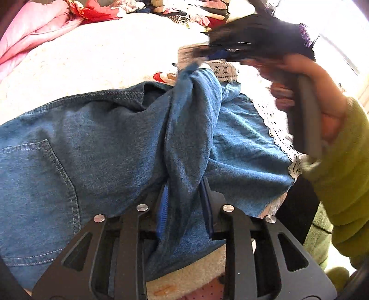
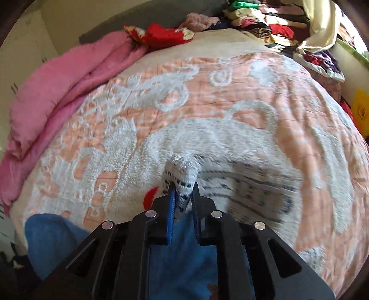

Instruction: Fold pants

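Blue denim pants (image 1: 96, 143) with a white lace hem (image 1: 276, 133) lie across the bed, a back pocket at the left of the left wrist view. My left gripper (image 1: 184, 184) is shut on a bunched ridge of the denim that runs up between its blue pads. In that view a hand in a green sleeve holds the right gripper (image 1: 191, 62), blurred, at the far end of that ridge. In the right wrist view my right gripper (image 2: 183, 187) is shut on the lace hem (image 2: 182, 170), with blue denim (image 2: 184, 249) hanging below the jaws.
The bed carries a peach and white fleece blanket (image 2: 230, 110). A pink quilt (image 2: 57, 92) lies along its left side. Piled clothes (image 2: 265, 20) sit at the far edge. A yellow tag on a white panel (image 2: 361, 108) stands at the right.
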{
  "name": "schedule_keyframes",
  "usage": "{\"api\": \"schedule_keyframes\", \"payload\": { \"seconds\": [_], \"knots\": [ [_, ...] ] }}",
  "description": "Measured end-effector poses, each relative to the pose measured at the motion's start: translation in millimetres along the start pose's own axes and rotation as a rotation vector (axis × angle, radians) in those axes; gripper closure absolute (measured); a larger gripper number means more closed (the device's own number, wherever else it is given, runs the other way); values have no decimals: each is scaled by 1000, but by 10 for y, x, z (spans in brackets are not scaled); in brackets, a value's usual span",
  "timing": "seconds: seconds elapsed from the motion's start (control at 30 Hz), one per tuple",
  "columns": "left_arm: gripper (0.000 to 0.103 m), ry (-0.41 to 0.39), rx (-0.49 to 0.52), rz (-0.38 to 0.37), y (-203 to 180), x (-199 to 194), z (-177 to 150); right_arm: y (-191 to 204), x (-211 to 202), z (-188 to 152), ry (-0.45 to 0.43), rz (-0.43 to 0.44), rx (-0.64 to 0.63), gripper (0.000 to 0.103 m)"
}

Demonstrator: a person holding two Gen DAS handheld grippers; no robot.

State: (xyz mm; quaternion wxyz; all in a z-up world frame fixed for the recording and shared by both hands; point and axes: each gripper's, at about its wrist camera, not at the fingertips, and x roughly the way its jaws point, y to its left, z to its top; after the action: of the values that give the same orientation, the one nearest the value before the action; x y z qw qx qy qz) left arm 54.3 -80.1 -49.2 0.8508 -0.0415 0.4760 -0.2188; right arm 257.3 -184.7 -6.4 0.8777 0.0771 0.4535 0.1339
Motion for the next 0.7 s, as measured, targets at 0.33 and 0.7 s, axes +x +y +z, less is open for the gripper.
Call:
{"api": "schedule_keyframes", "payload": {
  "seconds": [0.33,0.7],
  "knots": [
    [103,-37,60,57,-52,12,58,-676,-1154,-460,-106,87,155,90],
    [103,-47,232,44,-272,-305,-105,-962,-1578,-1368,-27,67,263,90]
  ]
}}
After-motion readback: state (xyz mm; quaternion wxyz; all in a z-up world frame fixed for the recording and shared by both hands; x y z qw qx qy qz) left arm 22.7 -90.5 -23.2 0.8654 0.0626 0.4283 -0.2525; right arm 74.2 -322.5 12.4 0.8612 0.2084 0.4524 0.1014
